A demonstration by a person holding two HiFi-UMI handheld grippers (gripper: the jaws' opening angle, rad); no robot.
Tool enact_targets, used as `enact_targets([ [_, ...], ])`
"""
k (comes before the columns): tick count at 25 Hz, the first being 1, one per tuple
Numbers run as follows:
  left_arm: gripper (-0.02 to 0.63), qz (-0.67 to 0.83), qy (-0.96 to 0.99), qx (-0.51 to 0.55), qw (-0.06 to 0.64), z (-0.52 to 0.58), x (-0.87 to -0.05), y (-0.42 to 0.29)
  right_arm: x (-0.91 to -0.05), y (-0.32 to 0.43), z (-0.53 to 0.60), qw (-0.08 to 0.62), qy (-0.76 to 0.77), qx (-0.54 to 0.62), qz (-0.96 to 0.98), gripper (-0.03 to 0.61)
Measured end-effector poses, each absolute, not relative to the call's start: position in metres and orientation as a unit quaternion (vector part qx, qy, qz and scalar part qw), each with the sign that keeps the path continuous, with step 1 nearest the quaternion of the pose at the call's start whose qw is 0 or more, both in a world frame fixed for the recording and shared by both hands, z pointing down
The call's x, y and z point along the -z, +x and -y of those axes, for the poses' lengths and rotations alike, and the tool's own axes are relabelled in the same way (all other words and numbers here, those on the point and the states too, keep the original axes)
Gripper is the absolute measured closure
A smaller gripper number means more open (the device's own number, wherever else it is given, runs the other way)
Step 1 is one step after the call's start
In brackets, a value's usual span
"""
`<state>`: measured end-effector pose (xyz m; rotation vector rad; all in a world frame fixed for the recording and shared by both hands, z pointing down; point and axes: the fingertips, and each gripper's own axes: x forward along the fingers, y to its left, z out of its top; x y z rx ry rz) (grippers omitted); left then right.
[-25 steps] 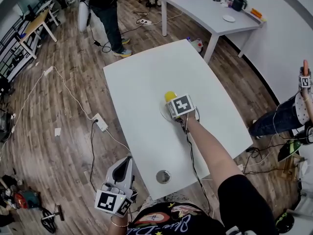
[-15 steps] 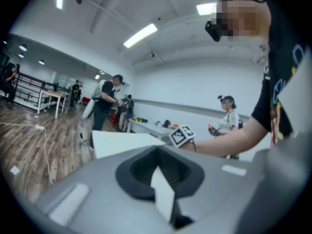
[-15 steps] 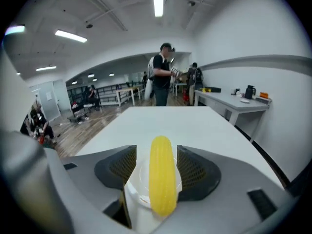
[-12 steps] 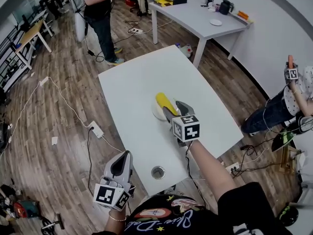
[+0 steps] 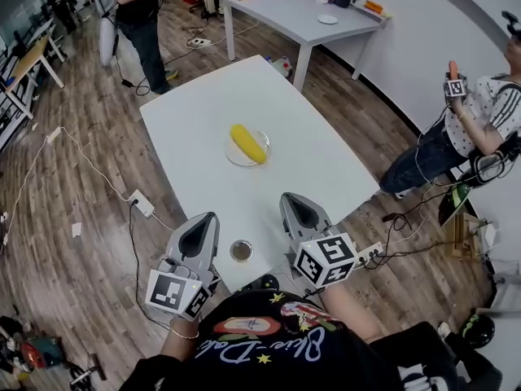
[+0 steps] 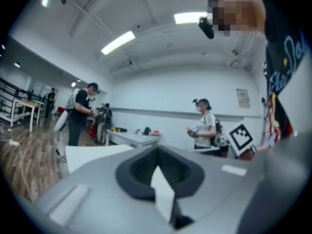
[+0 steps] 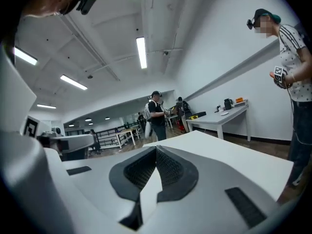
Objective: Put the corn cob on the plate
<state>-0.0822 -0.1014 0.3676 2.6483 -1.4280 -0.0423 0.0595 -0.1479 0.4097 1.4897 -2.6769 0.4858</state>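
Corn's home, both tools pulled back!
The white table [image 5: 195, 129] fills the head view. The left gripper [image 5: 208, 218] is clenched and empty. The right gripper [image 5: 288, 198] has just been closing its jaws, now tight on nothing. Their own views confirm this, bodies blocking the tabletop. Only the head view shows, at twelve o'clock, the plate [image 5: 232, 160], half-hidden beneath the corn cob [image 5: 248, 142].

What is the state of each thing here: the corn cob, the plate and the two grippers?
Corn cob: lying on the plate, not held.
Plate: flat on the table, carrying the corn cob.
Left gripper: shut, nothing between its jaws.
Right gripper: jaws have just been closing, now shut, nothing between them, apart from the plate.
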Motion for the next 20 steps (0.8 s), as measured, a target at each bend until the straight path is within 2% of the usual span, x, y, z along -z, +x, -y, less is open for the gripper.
enact_targets([
  [7,0.611,0.458,0.887,0.012,0.055,0.092,-0.358,-0.069,-0.389,0.053,0.123,0.030,0.462,-0.134,0.876,0.565],
  [13,0.611,0.451,0.891,0.011,0.047,0.092,-0.351,-0.063,-0.390,0.057,0.123,0.072,0.476,-0.107,0.870,0.566],
  [20,0.612,0.438,0.898,0.007,0.044,0.092,-0.352,-0.051,-0.388,0.063,0.122,0.067,0.481,-0.085,0.870,0.565],
])
